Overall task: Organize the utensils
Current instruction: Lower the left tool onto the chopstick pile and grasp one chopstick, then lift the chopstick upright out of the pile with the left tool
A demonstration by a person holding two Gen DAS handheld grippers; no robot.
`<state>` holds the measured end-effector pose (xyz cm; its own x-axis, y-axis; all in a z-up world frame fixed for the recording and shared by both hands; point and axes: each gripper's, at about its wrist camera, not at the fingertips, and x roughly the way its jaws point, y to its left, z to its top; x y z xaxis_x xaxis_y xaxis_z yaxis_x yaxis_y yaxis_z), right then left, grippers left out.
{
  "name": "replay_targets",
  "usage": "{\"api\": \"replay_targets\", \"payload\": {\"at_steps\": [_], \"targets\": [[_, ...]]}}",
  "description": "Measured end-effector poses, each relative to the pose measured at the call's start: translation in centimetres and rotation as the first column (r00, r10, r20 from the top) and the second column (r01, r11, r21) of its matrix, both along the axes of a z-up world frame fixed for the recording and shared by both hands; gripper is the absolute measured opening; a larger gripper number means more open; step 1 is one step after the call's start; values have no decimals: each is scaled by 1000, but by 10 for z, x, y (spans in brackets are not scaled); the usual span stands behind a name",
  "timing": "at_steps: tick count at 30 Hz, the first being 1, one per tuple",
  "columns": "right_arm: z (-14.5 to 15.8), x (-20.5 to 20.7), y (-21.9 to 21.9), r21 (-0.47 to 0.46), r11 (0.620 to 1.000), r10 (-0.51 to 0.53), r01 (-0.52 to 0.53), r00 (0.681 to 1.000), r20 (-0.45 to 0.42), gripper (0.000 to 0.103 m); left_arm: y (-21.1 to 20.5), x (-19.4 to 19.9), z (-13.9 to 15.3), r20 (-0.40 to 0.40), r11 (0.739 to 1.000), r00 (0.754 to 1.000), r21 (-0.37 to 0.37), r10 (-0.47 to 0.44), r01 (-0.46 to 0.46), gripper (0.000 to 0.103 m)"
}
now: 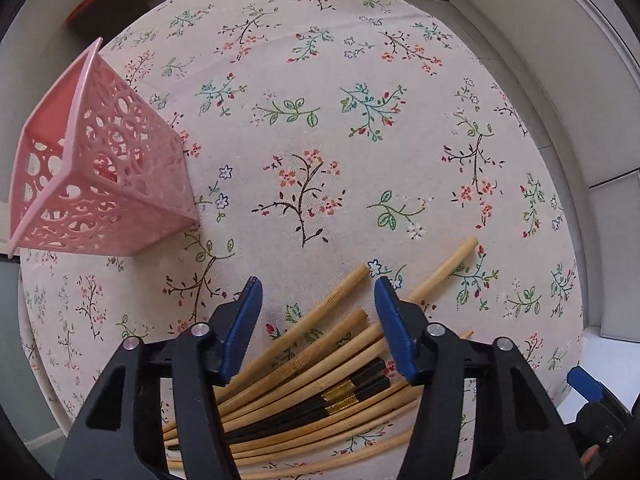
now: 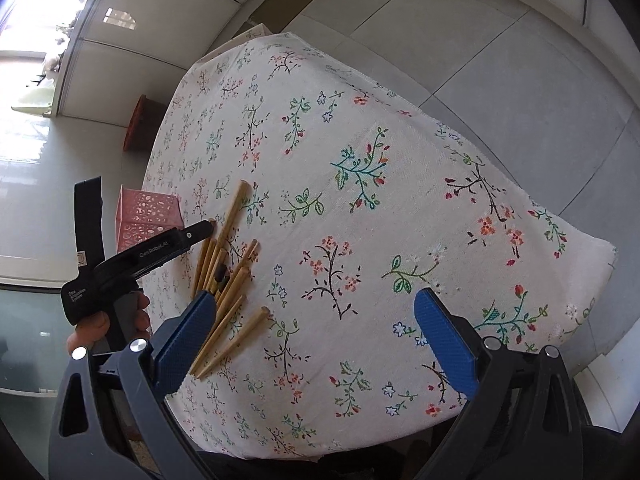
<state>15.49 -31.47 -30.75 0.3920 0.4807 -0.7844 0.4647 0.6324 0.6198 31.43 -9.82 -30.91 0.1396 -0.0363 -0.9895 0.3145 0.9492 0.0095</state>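
A pile of bamboo chopsticks (image 1: 320, 364), with a black pair with gold bands (image 1: 340, 394) among them, lies fanned out on the flowered tablecloth (image 1: 320, 120). My left gripper (image 1: 318, 292) points down over the pile. Its blue pads stand partly apart with several sticks between them, and I see no pad pressing on a stick. A pink perforated holder (image 1: 100, 172) stands to the left of it. In the right wrist view the chopsticks (image 2: 224, 272) lie left of my right gripper (image 2: 312, 304), which is wide open over bare cloth. The pink holder (image 2: 148, 216) stands behind them.
A hand (image 2: 120, 324) holds the black housing of the left tool (image 2: 160, 250) beside the pile. A red-brown stool (image 2: 140, 128) stands on the tiled floor (image 2: 500, 80) beyond the table. The cloth's edge (image 2: 580, 232) drops off at the right.
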Motion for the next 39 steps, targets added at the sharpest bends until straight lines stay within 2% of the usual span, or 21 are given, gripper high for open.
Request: {"api": "replay_targets", "payload": {"at_steps": [5, 7, 8, 13, 14, 16, 18, 19, 21, 22, 23, 24, 25, 27, 30, 31, 33, 36, 39], "targets": [[4, 4, 5, -46, 999, 3, -3, 1000, -4, 96, 14, -1, -7, 1, 999, 1000, -36, -7, 7, 43], [5, 9, 7, -53, 999, 3, -4, 1000, -11, 96, 19, -5, -6, 17, 998, 1000, -54, -22, 23, 31], [5, 14, 9, -55, 998, 3, -4, 1000, -15, 96, 23, -6, -5, 19, 997, 999, -67, -26, 28, 22], [4, 56, 22, -5, 1000, 8, -8, 998, -61, 92, 44, -17, 3, 77, 997, 997, -68, -32, 37, 18], [6, 67, 28, -23, 1000, 20, -21, 998, -68, 90, 51, -18, 5, 97, 997, 995, -69, -22, 28, 18], [7, 90, 41, -77, 996, 38, -45, 995, -90, 80, 69, -25, 16, 135, 992, 991, -122, 2, 14, 16], [1, 109, 53, -78, 996, 25, -34, 992, -121, 75, 86, -37, 34, 181, 990, 983, -144, 16, 10, 14], [-3, 119, 60, -75, 996, 28, -39, 989, -146, 67, 96, -45, 46, 206, 987, 978, -160, 21, 12, 14], [-13, 137, 74, -92, 994, 35, -55, 978, -205, 58, 115, -65, 70, 257, 982, 966, -186, 22, 27, 14], [-17, 144, 80, -109, 992, 31, -57, 975, -222, 55, 124, -76, 84, 283, 981, 959, -194, 25, 32, 14], [-17, 151, 86, -142, 988, 19, -53, 972, -234, 57, 128, -83, 97, 306, 979, 952, -199, 29, 34, 14], [-13, 158, 92, -182, 983, -1, -41, 975, -222, 54, 139, -94, 106, 333, 978, 942, -206, 38, 34, 13], [-11, 165, 99, -195, 980, -6, -36, 978, -208, 54, 139, -100, 112, 354, 977, 934, -210, 45, 32, 13], [-14, 179, 115, -232, 971, -8, -53, 968, -252, 47, 148, -118, 120, 387, 974, 920, -225, 61, 30, 11], [-11, 188, 129, -318, 948, -81, -10, 959, -270, 36, 157, -128, 127, 419, 966, 902, -257, 102, 11, 11], [-10, 189, 135, -351, 936, -94, -8, 958, -273, 27, 160, -129, 130, 427, 964, 897, -266, 112, 6, 10], [-11, 187, 143, -359, 933, -106, 8, 961, -256, 14, 164, -131, 135, 445, 961, 886, -275, 134, -8, 10], [-10, 179, 142, -237, 970, -102, 59, 979, -175, 11, 177, -134, 142, 443, 947, 880, -320, 174, -26, 8], [13, 161, 138, -189, 980, -66, 54, 996, -56, 11, 185, -137, 147, 433, 926, 880, -376, 196, -21, 8]]}}
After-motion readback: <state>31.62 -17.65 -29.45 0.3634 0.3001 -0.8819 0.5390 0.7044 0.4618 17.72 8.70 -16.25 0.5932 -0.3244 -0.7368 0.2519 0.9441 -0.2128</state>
